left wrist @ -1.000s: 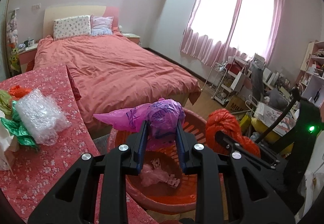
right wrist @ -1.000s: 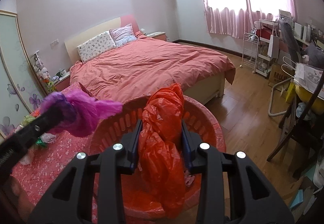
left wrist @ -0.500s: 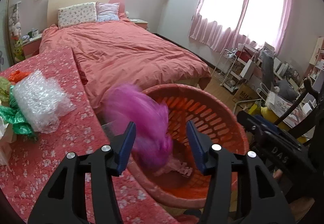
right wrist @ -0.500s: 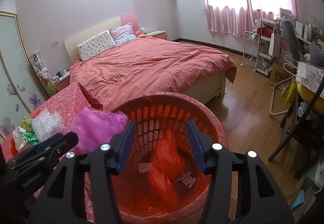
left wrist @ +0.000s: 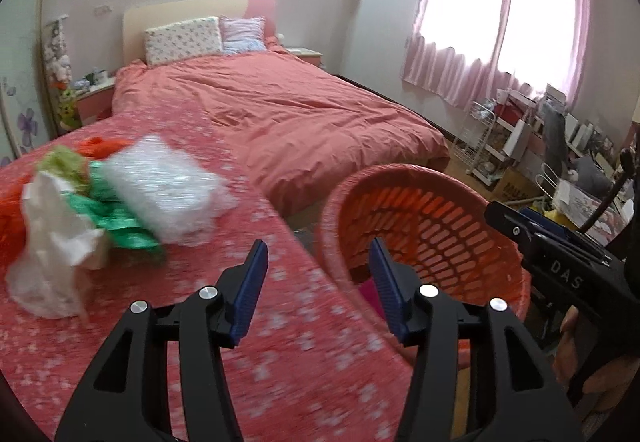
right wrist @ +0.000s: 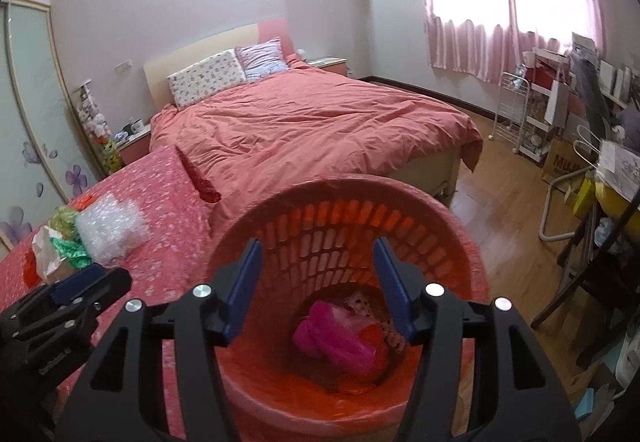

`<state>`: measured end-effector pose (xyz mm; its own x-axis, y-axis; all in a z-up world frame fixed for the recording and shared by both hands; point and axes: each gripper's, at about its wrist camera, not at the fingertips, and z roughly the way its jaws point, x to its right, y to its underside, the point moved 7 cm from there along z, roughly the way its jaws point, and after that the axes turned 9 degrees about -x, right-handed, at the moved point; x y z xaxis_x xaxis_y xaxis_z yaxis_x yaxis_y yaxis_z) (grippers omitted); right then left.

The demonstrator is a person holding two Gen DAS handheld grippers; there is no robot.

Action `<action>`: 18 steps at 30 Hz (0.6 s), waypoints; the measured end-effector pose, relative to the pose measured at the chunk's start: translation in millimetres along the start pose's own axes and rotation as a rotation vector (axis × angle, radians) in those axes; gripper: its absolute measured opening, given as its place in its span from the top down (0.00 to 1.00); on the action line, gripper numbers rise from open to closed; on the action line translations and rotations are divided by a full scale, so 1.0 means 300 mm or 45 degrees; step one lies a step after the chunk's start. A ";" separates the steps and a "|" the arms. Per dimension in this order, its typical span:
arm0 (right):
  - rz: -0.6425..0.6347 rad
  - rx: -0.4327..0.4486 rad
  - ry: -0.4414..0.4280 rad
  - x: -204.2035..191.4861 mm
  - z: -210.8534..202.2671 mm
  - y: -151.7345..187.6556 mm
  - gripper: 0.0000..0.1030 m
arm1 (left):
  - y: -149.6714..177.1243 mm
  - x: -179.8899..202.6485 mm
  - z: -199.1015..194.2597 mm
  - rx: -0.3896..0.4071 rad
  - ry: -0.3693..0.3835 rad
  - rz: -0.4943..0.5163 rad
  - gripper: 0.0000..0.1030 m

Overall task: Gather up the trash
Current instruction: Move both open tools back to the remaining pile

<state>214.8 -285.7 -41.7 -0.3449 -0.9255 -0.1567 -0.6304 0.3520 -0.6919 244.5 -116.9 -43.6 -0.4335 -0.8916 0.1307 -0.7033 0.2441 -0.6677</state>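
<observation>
Trash pile sits on the worktop up-left of the left tongs, which are released and empty, probably lined up for the next grab. Right tongs hang released and empty over the basket, pink and red bags lying at its bottom below them.

The right gripper hangs empty, jaws apart, over the orange basket — a pink bag lies inside it.
</observation>
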 end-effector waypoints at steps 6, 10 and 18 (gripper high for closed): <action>-0.094 -0.014 -0.058 -0.169 -0.002 0.008 0.45 | 0.014 -0.178 -0.103 0.058 -0.080 -0.081 0.48; -0.161 -0.030 -0.110 -0.306 0.011 0.017 0.45 | 0.025 -0.338 -0.175 0.098 -0.160 -0.163 0.48; -0.278 -0.072 -0.204 -0.584 0.075 0.002 0.45 | 0.074 -0.670 -0.295 0.148 -0.356 -0.356 0.48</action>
<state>290.4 -126.6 -30.5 -0.0853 -0.9890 -0.1209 -0.7172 0.1452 -0.6816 266.1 101.6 -19.8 -0.0534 -0.9907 0.1251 -0.6967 -0.0528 -0.7154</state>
